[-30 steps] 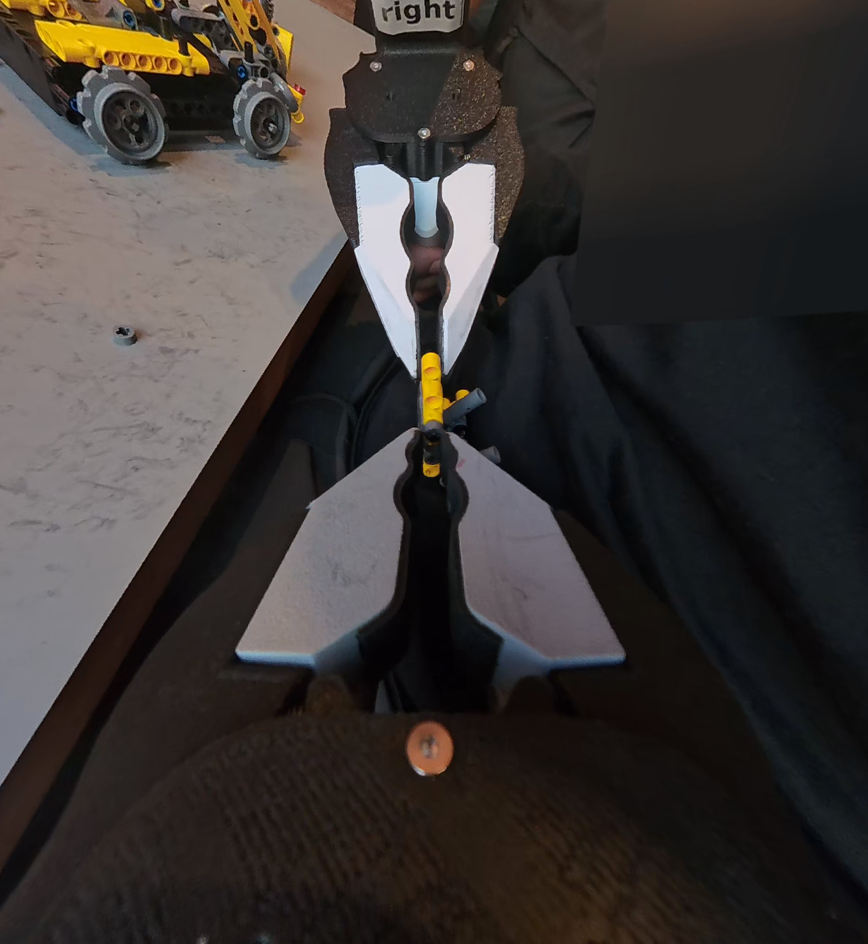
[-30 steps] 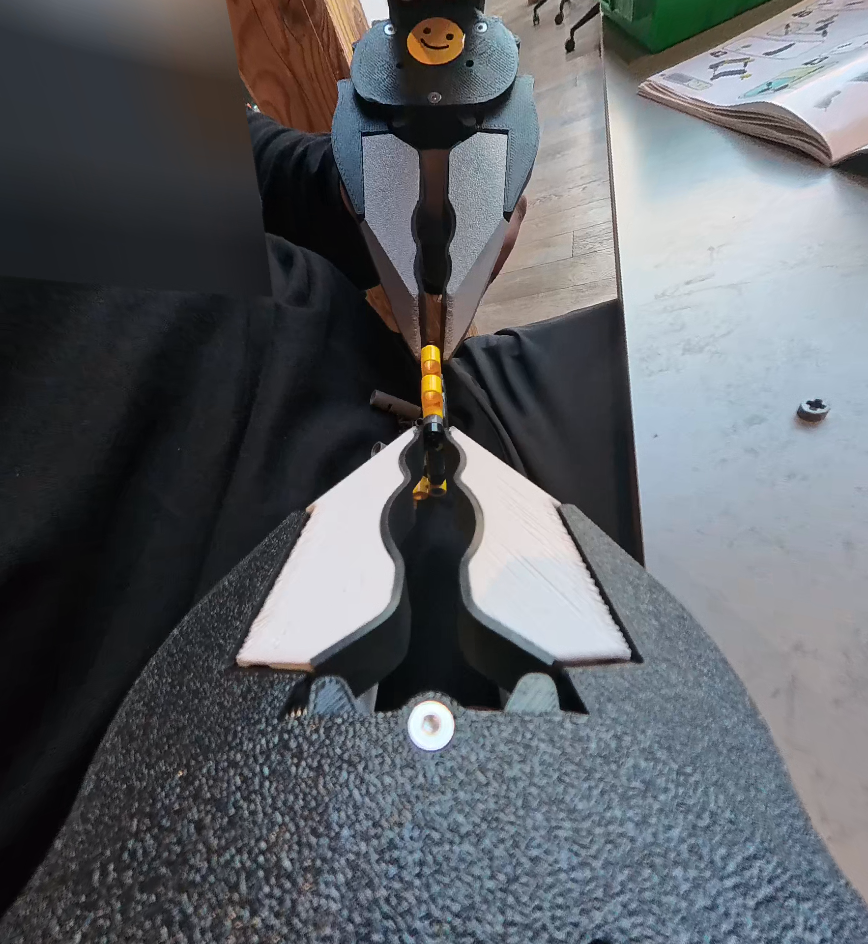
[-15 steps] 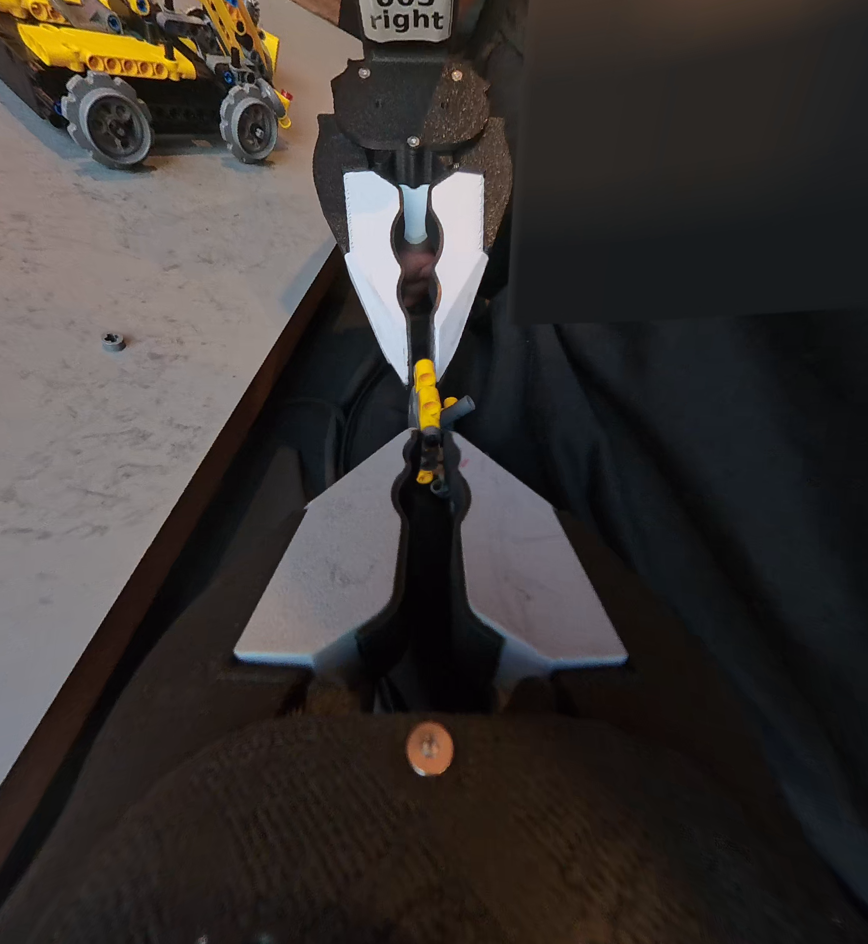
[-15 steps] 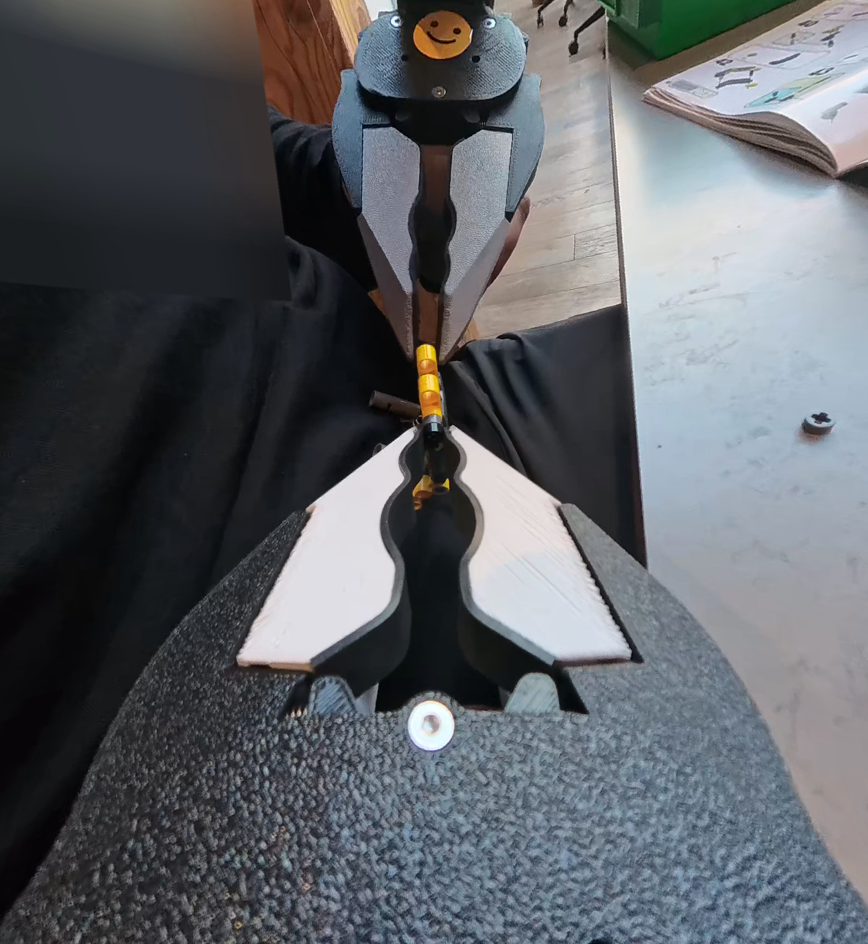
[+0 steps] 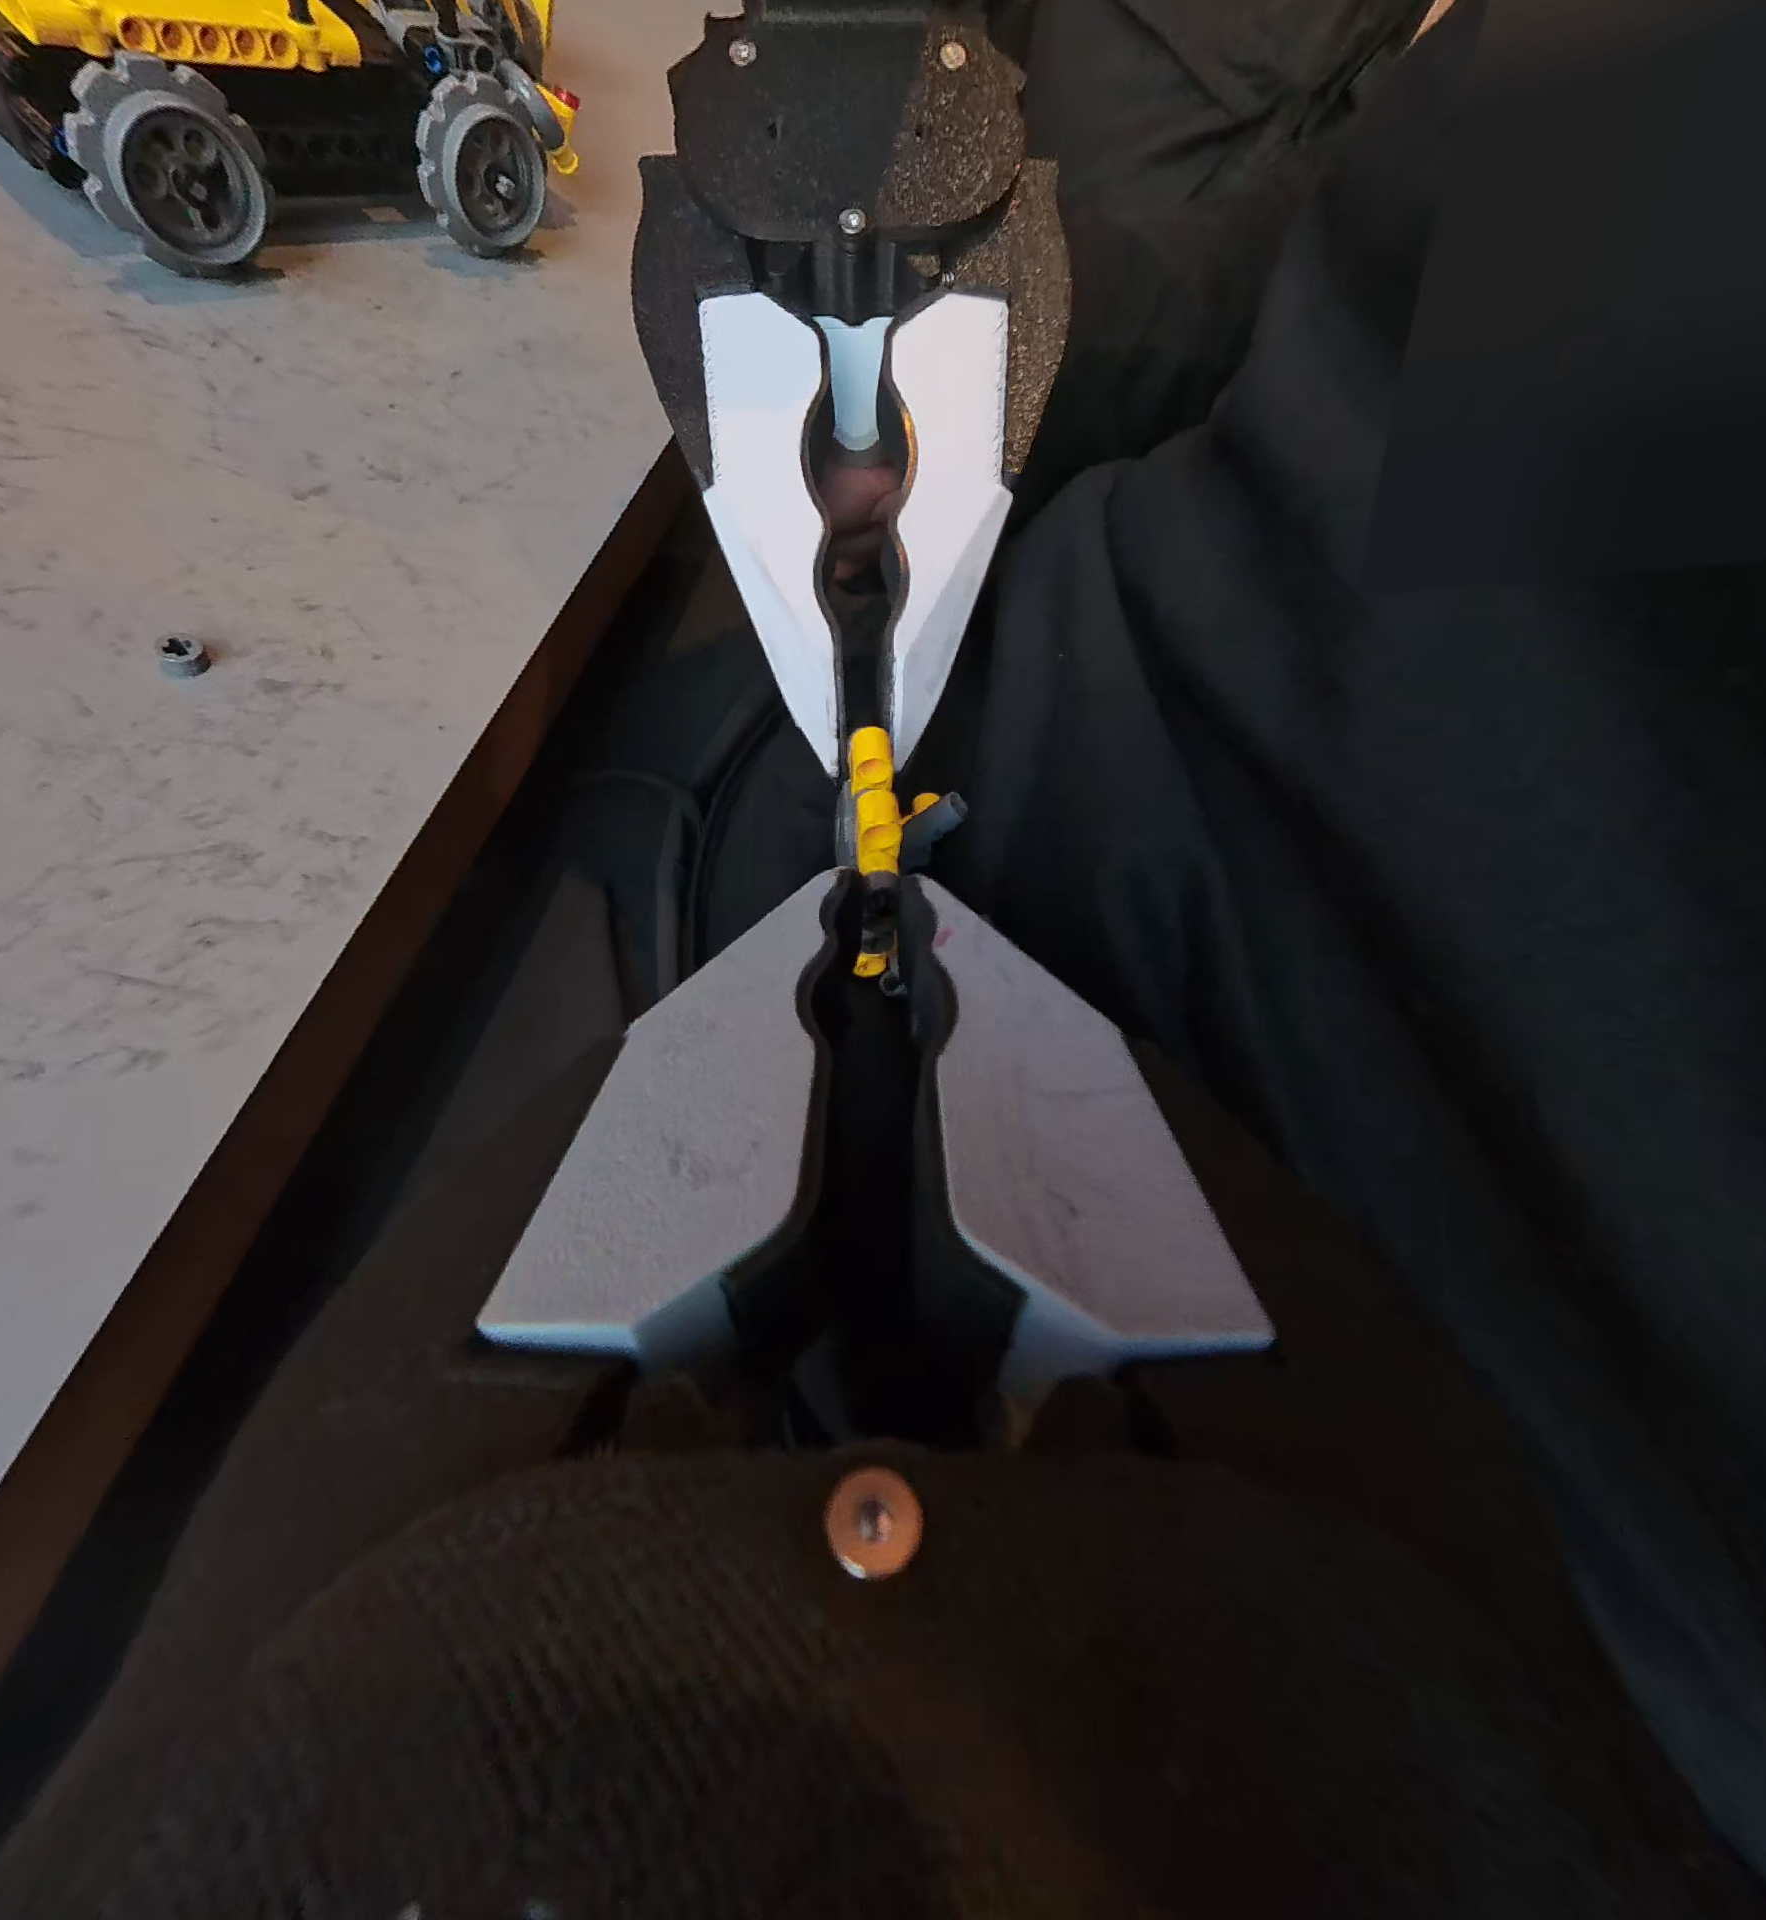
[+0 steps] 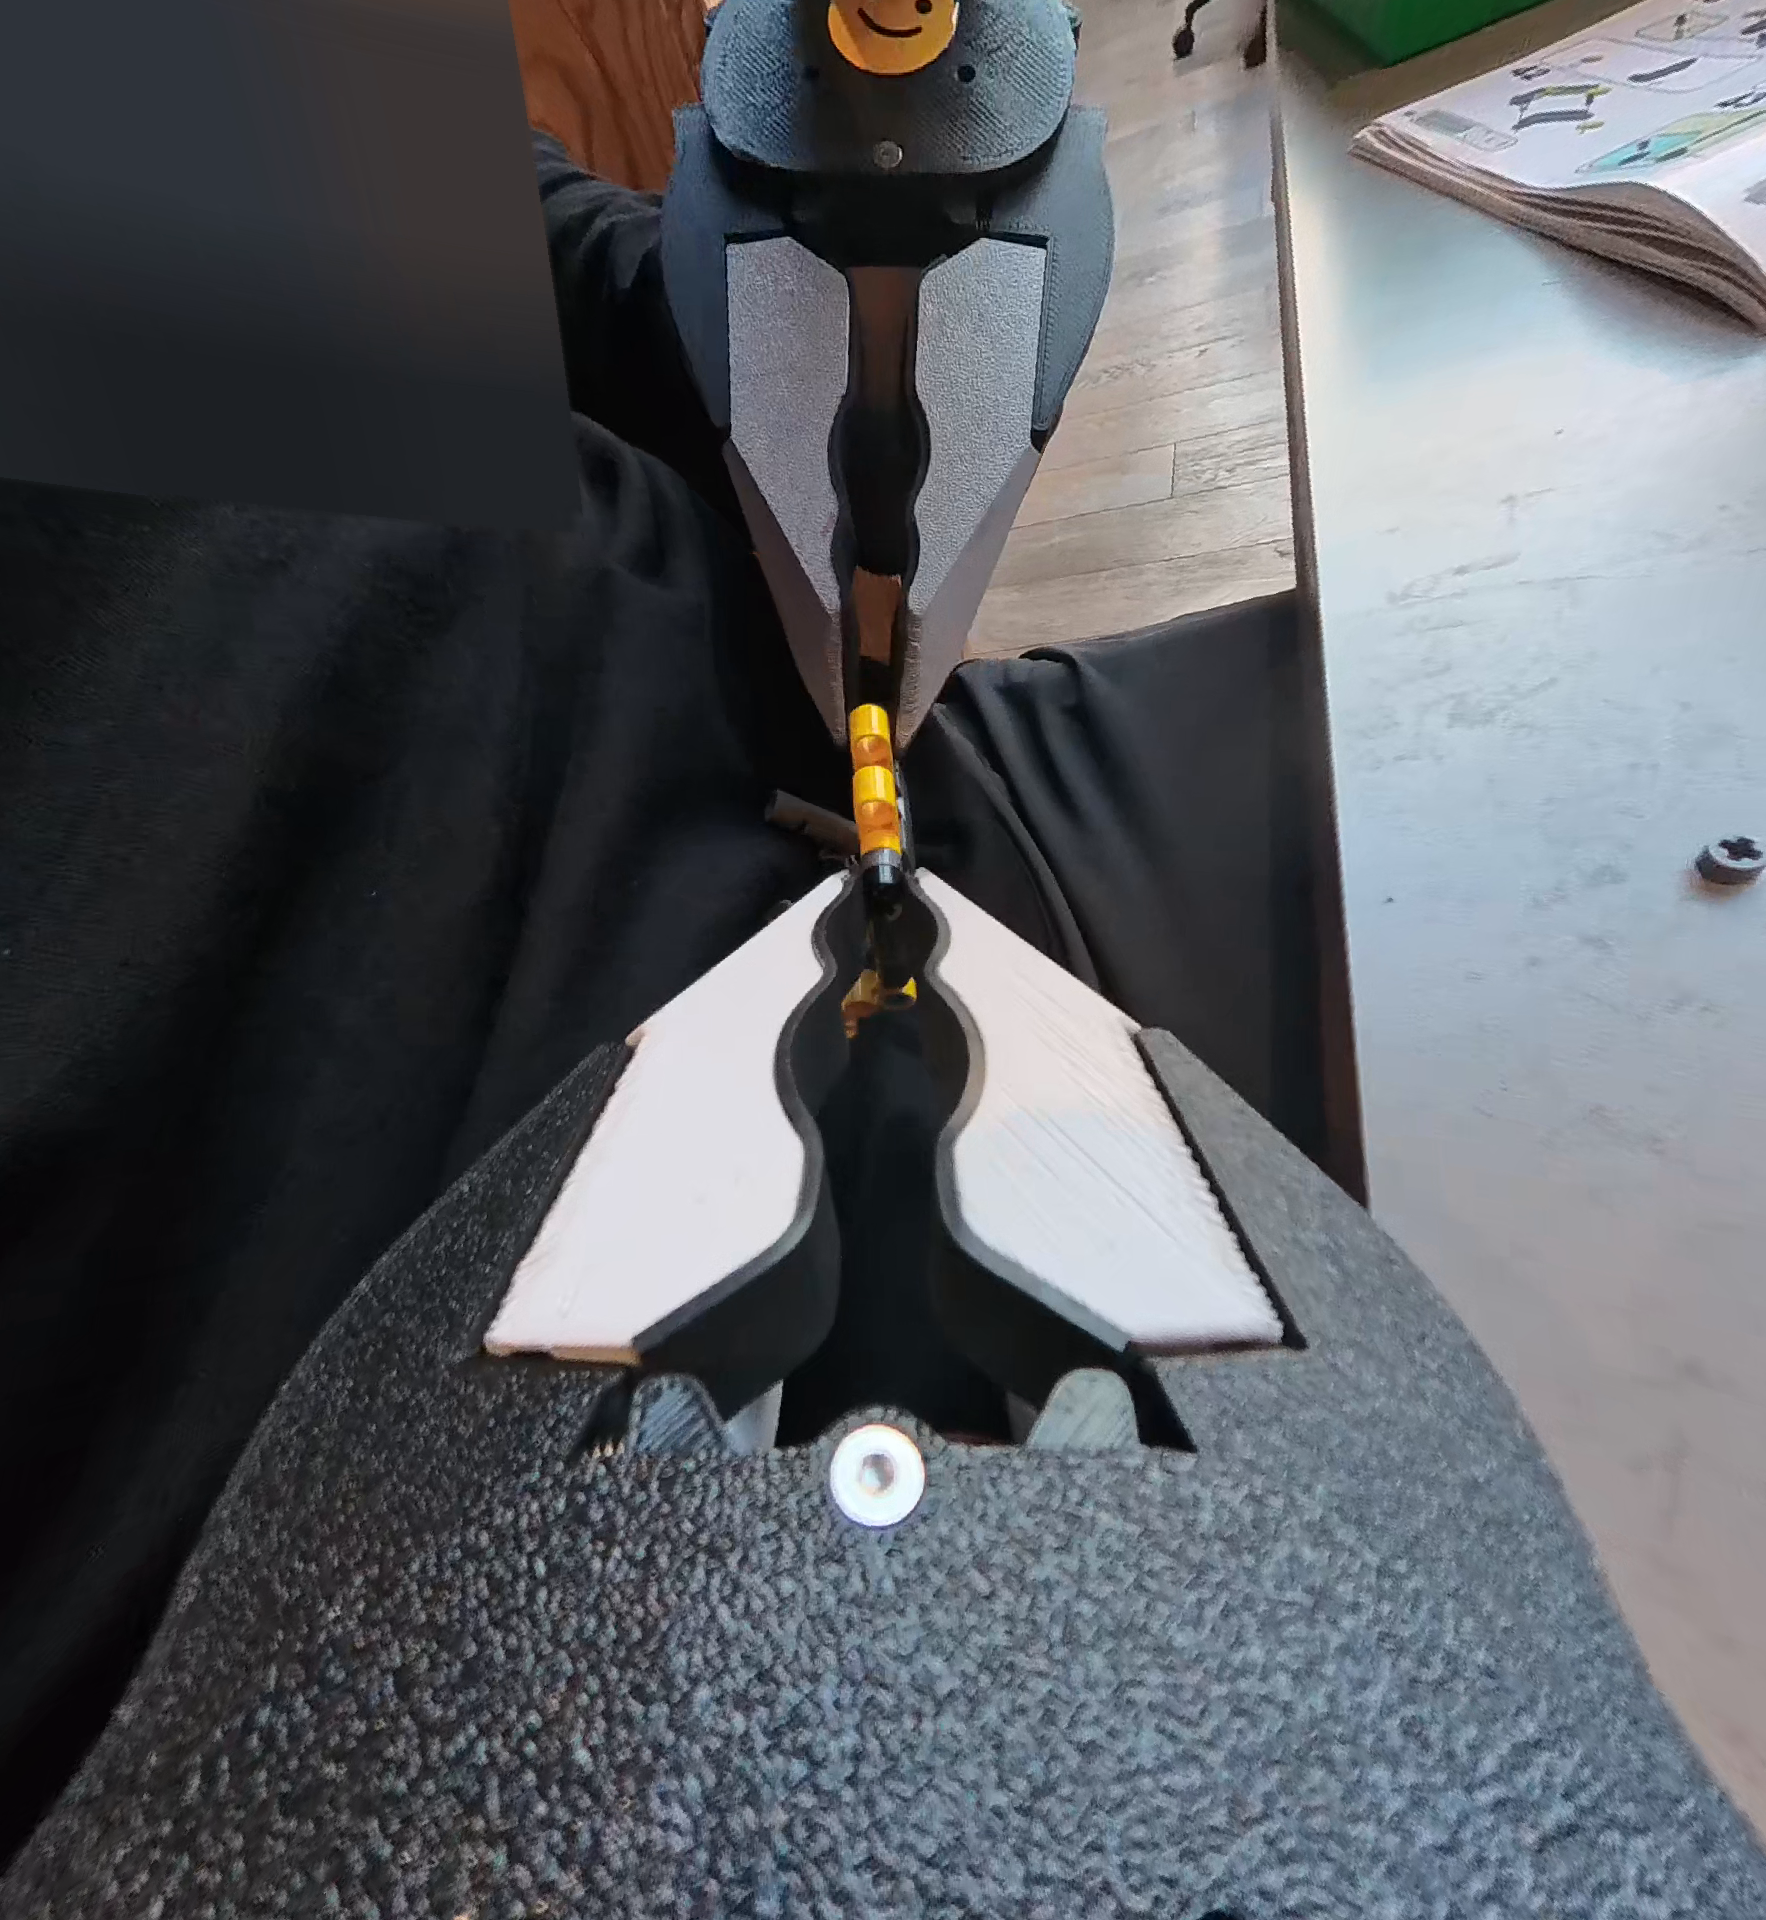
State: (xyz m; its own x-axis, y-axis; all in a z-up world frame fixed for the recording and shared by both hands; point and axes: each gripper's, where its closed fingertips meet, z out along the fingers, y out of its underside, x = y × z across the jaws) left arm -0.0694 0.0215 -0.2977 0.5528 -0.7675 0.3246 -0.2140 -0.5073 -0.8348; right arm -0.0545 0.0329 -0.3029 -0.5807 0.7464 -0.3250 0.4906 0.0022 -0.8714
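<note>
A small yellow and black pin-and-beam piece (image 5: pixel 871 808) hangs between my two grippers, which face each other tip to tip above a lap in black clothing. My left gripper (image 5: pixel 874 885) is shut on one end of it. My right gripper (image 5: pixel 863 758) closes on the other end from the far side. In the right wrist view my right gripper (image 6: pixel 884 885) is shut on the black end of the piece (image 6: pixel 874 792), and my left gripper (image 6: pixel 874 727) pinches its yellow end. A short dark pin sticks out sideways from the piece.
A grey table (image 5: pixel 235 831) runs along one side, its dark edge close to the grippers. A yellow toy vehicle (image 5: pixel 318 135) with grey wheels stands on it. A small grey bush (image 6: pixel 1733 862) lies loose there, and an open booklet (image 6: pixel 1627 145) lies farther back. Wooden floor shows beyond. Both grippers' tips are close together, under 4 cm apart.
Both grippers stay shut on the piece. The facing gripper has come slightly closer and higher in each view, so its top now runs off the frame.
</note>
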